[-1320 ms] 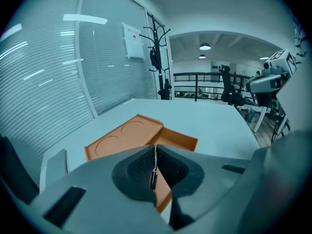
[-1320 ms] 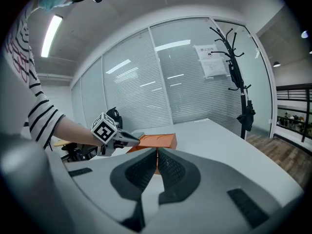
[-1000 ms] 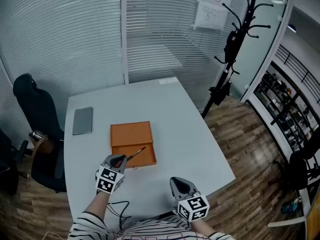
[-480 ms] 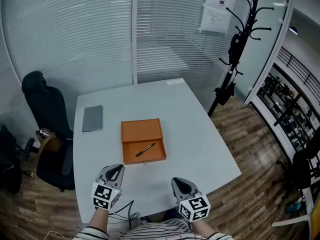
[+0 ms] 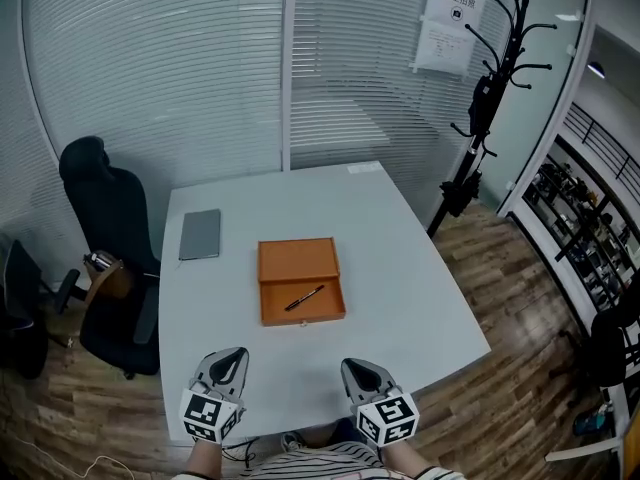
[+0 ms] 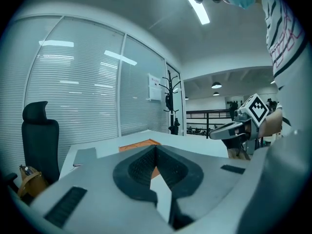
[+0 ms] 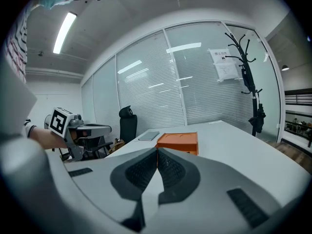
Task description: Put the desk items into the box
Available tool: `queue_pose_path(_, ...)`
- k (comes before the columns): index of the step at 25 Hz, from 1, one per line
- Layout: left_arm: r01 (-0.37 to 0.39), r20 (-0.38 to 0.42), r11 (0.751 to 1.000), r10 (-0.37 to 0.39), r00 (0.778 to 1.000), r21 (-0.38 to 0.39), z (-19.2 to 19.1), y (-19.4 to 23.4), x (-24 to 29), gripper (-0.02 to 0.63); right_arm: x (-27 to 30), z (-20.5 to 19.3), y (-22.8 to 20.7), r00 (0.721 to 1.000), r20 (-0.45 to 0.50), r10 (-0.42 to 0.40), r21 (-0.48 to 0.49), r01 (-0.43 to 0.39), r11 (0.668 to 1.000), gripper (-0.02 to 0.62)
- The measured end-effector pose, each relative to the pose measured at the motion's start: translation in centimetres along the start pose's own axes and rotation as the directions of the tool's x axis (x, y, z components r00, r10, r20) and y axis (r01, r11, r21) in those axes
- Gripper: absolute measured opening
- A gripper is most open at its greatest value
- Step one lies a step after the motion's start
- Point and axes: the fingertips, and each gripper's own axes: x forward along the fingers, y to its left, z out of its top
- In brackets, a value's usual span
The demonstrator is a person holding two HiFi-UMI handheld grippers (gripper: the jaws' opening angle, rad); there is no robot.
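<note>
An orange box (image 5: 300, 279) lies open in the middle of the grey table (image 5: 400, 268), with a black pen (image 5: 303, 298) inside its near half. The box also shows in the right gripper view (image 7: 178, 142) and, partly hidden by the jaws, in the left gripper view (image 6: 139, 144). My left gripper (image 5: 228, 364) hovers at the table's near edge, shut and empty. My right gripper (image 5: 358, 373) hangs beside it, likewise shut with nothing held. Both are well short of the box.
A grey notebook (image 5: 200, 234) lies at the table's left side. A black office chair (image 5: 105, 238) stands left of the table. A coat stand (image 5: 480, 98) rises at the back right. Blinds cover the glass wall behind.
My left gripper has let go of the pen, which now lies in the box, and has drawn back to the near edge. The head view has pulled away from the table.
</note>
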Motion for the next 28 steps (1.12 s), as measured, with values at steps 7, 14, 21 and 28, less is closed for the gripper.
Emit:
queue_pose_path(7, -0.037, -0.007, 0.998, 0.037, 0.999, -0.044, -1.2, -0.5, -2.2, 0.021, 0.1, -0.1, 0.8, 1.000, -0.013, 0.005, -0.037, -0.006, 0.999, 0.025)
queue_pose_path(14, -0.043, 0.004, 0.996, 0.043, 0.999, -0.077, -1.3, -1.2, -3.2, 0.021, 0.4, 0.0, 1.0, 1.000, -0.019, 0.011, -0.047, -0.012, 0.999, 0.025)
queue_pose_path(21, -0.034, 0.012, 0.996, 0.036, 0.999, -0.078, -1.0, -1.5, -3.5, 0.021, 0.8, 0.2, 1.4, 0.999, -0.026, 0.021, -0.059, -0.022, 0.998, 0.025)
queue_pose_path(28, -0.011, 0.014, 0.998, 0.012, 1.000, -0.055, -0.5, -1.4, -3.3, 0.021, 1.4, 0.3, 1.9, 0.999, -0.036, 0.039, -0.074, -0.042, 0.996, 0.025)
